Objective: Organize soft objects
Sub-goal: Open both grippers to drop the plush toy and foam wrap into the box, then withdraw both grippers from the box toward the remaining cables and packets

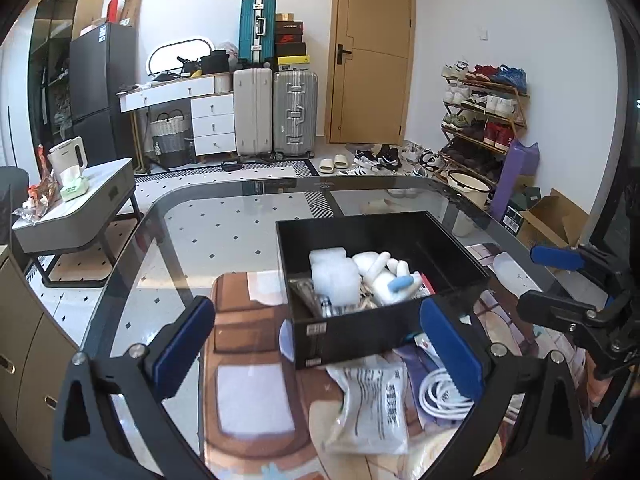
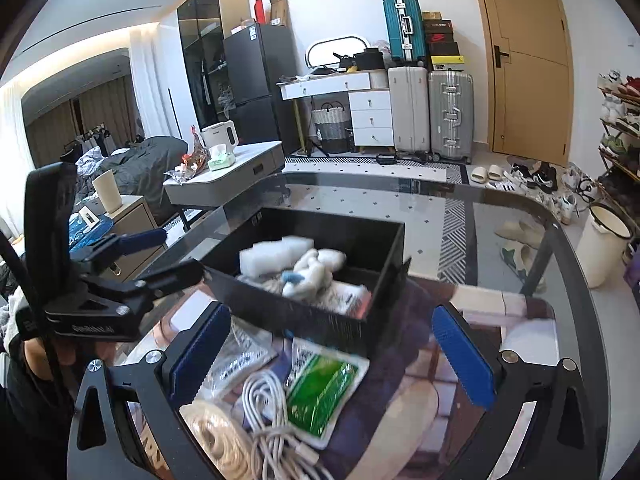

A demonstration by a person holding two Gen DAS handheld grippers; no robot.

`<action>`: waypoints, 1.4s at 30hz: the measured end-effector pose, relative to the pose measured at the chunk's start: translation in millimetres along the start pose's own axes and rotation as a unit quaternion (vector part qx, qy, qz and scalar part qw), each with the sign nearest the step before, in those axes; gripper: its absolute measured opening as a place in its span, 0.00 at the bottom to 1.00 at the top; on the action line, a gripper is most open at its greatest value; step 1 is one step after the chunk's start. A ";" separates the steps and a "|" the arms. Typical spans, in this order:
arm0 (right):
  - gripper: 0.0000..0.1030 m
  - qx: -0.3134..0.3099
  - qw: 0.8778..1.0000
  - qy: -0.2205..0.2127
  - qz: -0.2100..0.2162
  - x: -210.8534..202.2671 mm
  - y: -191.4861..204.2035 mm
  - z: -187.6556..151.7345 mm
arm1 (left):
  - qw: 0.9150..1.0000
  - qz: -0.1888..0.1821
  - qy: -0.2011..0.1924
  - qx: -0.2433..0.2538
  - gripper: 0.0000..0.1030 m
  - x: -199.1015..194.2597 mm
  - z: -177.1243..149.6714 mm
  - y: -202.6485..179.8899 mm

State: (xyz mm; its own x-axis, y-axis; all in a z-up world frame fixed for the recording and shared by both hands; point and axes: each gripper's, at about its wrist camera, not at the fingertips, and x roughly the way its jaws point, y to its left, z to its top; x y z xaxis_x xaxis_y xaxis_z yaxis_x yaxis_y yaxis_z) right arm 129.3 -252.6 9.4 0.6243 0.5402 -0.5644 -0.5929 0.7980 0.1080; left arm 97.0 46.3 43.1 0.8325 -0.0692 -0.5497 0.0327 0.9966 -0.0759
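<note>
A black open box [image 1: 360, 336] stands on the glass table [image 1: 192, 232]. It holds white foam blocks [image 1: 334, 276], a white plush toy with a blue patch [image 1: 390, 280] and small packets. My left gripper [image 1: 320, 348] is open and empty in front of the box. In front of the box lie a white printed bag [image 1: 372, 404] and a coiled white cable [image 1: 440, 396]. My right gripper [image 2: 332, 360] is open and empty above a green packet [image 2: 324, 392], a white cable [image 2: 272, 420] and a cream rope coil [image 2: 216, 444]. The box also shows in the right wrist view [image 2: 304, 312].
The right gripper [image 1: 560, 280] shows at the right of the left wrist view, the left gripper [image 2: 132, 264] at the left of the right wrist view. Beyond the table are a side table with a kettle [image 1: 68, 156], suitcases [image 1: 276, 112], a door [image 1: 372, 52] and a shoe rack [image 1: 484, 116].
</note>
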 end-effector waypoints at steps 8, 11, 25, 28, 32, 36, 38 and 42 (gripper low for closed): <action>0.99 0.005 1.000 0.003 -0.012 -18.3 4.6 -19.1 | 1.000 -0.001 -0.007 0.004 1.00 -20.8 -11.0 -12.6; 0.99 0.001 1.000 0.008 -0.012 -23.4 9.6 -26.1 | 1.000 0.002 -0.008 0.006 1.00 -25.7 -16.6 -15.2; 0.99 0.007 1.000 0.021 -0.014 -31.4 9.2 -46.2 | 1.000 0.011 0.016 -0.003 1.00 -21.9 -41.9 -9.5; 0.99 0.010 0.999 0.028 -0.017 -27.9 8.2 -49.0 | 1.000 0.011 0.024 -0.003 1.00 -19.1 -47.7 -8.9; 0.99 0.012 0.999 0.035 -0.018 -25.2 5.8 -52.5 | 0.999 0.011 0.032 -0.008 1.00 -18.9 -54.0 -6.4; 0.99 0.012 0.999 0.040 -0.019 -22.2 6.4 -53.8 | 0.999 0.011 0.037 -0.007 1.00 -19.2 -57.6 -6.2; 0.99 0.011 0.999 0.045 -0.019 -19.6 6.5 -54.8 | 0.999 0.008 0.039 -0.004 1.00 -18.7 -59.5 -7.9; 0.99 0.009 0.998 0.057 -0.018 -14.1 7.7 -57.3 | 0.999 0.007 0.044 0.002 1.00 -16.9 -61.8 -11.0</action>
State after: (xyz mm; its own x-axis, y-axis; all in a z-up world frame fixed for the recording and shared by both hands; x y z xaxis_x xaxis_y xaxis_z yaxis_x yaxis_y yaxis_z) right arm 86.8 -269.4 -28.6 0.5830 0.4773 -0.6576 -0.5612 0.8218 0.0989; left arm 48.4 33.7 1.8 0.7817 -0.0589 -0.6209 0.0240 0.9976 -0.0644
